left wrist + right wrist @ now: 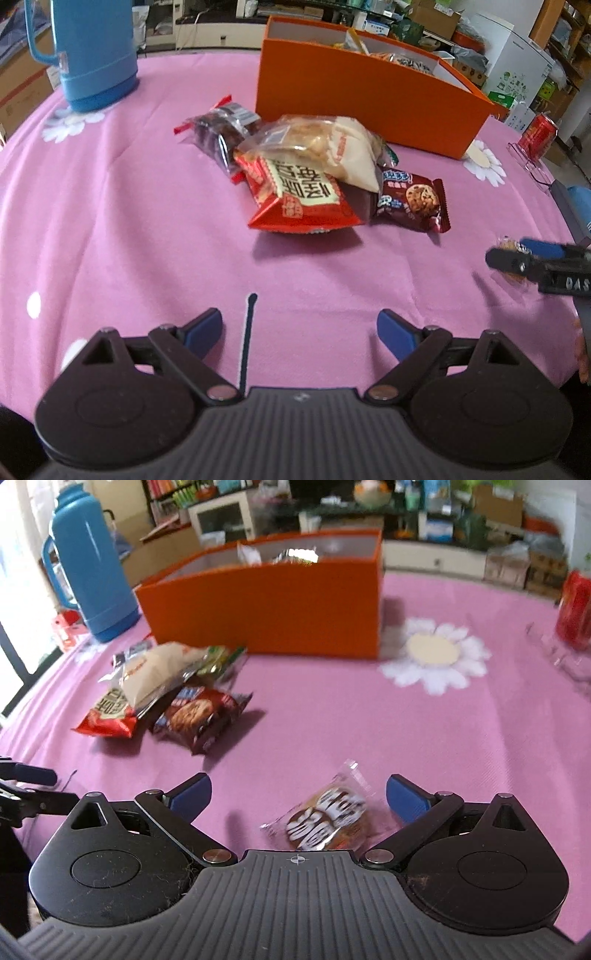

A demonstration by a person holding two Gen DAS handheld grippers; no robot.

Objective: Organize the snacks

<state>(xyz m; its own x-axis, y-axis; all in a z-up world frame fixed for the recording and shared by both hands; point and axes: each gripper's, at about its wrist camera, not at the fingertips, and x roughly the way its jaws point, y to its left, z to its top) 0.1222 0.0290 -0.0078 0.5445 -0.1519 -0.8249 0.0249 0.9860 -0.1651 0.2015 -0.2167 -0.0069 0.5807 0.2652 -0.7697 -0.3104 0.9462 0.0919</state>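
Observation:
A pile of snack packets lies on the pink tablecloth: a red packet [299, 199], a beige bag [332, 147], a brown cookie packet [413, 199] and a dark clear-wrapped pack [221, 133]. Behind them stands an orange box [362, 103] with several snacks inside. My left gripper [299, 332] is open and empty, short of the pile. My right gripper [297, 797] is open around a small clear-wrapped cookie packet [325, 819] that lies on the cloth between its fingers. The right gripper also shows in the left wrist view [517, 254]. The pile [166, 694] and box [266, 609] show in the right wrist view.
A blue thermos [92, 51] stands at the back left. A red can [537, 134] on a clear stand is at the right edge. A thin dark stick [247, 339] lies on the cloth. Shelves and cartons stand beyond the table.

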